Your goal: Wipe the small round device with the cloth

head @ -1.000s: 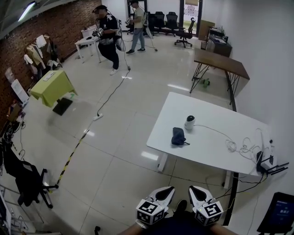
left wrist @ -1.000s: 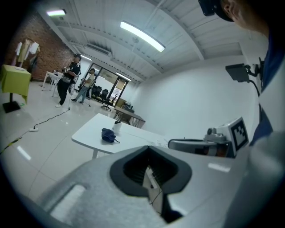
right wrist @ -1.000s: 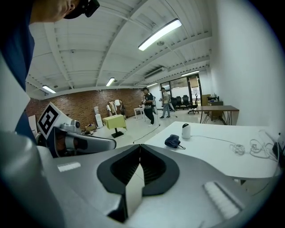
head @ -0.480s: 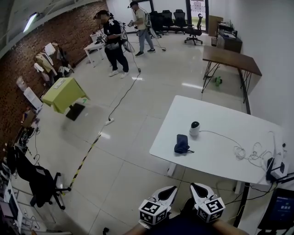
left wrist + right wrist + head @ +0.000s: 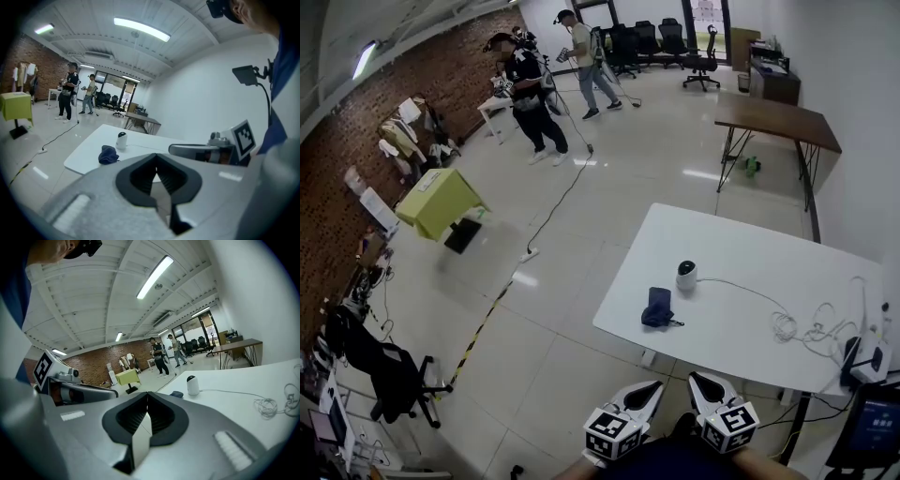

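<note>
A small round white device with a dark face stands on the white table, a cable running off to its right. A crumpled dark blue cloth lies just left and nearer, close to the table's front edge. Both grippers are held low near my body, well short of the table: the left gripper and the right gripper are shut with nothing between the jaws. The device and the cloth also show far ahead in the left gripper view, and the device in the right gripper view.
Coiled white cable and a router-like box sit at the table's right end. A brown desk stands beyond. Two people stand far off on the tiled floor, near a yellow-green covered stand. A floor cable crosses the tiles.
The view has shifted; the table with the device and cloth now sits a little closer and more central. Both grippers stay shut and low at the bottom edge.
</note>
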{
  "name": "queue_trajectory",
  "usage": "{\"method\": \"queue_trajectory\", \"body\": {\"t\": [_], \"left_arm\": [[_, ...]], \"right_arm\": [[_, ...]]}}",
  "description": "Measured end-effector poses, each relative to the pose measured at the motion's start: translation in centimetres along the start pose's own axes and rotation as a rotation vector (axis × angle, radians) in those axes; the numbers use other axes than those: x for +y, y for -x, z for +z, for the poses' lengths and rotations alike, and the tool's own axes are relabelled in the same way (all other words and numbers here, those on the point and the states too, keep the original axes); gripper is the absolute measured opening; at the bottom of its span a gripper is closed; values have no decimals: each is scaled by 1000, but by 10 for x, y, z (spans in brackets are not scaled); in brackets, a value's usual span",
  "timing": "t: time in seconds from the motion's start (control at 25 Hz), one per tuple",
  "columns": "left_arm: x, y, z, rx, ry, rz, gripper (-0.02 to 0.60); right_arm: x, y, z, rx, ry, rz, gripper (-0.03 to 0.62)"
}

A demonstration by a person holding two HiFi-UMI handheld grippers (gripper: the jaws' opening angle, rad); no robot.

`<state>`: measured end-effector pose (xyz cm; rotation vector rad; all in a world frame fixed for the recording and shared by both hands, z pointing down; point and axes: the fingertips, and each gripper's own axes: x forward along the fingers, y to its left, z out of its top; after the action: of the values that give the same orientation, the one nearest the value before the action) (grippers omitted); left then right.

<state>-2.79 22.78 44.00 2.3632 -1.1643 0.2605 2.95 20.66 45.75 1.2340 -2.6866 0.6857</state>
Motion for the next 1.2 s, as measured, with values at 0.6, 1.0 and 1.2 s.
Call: {"method": "queue_trajectory", "body": {"t": [0.6, 1.0, 1.2], "left_arm": [[-18, -55, 14, 46, -29, -50, 3], [13, -85, 36, 26, -17, -127, 3], [44, -85, 60, -7, -12, -162, 3]], "right_arm": [[-64, 13, 18, -46, -44, -59, 12], [-86, -20, 35, -32, -22, -151, 11], [-75, -53, 56, -31, 27, -170, 11]]}}
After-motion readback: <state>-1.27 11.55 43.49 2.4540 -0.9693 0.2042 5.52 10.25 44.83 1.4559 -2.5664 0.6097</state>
